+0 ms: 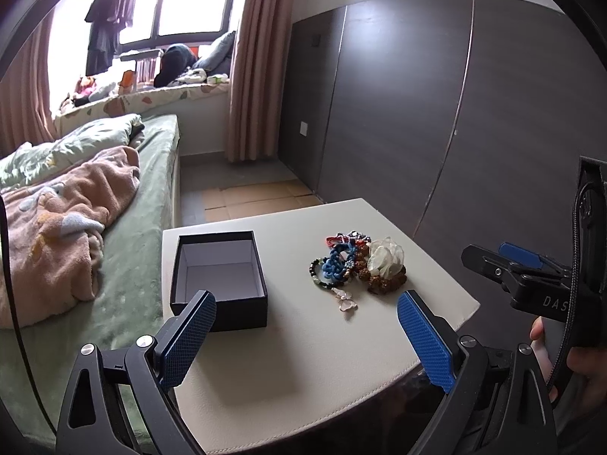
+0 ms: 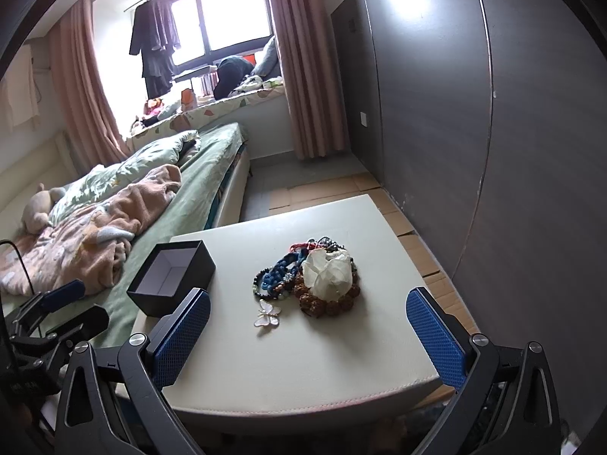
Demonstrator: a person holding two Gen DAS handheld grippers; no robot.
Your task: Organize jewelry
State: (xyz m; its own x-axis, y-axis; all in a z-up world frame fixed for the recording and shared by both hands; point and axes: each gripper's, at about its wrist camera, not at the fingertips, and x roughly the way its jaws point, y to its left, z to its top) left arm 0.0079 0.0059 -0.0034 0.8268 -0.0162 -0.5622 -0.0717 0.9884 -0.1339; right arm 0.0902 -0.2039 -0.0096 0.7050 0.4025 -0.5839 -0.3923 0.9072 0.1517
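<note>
Claws both spread wide, holding nothing: left claw hangs over the near part of the pale cream tabletop, right claw likewise over its near edge, neither touching anything. Tabletop stands beside a bed with green sheet and dark grey wall panels; curtained window behind. Open black rectangular box with white lining sits on the tabletop's left. Tangled heap of bead bracelets, blue knotted cord and white fabric flower lies mid-tabletop, well apart from the box. White butterfly brooch lies just in front of the heap.
</note>
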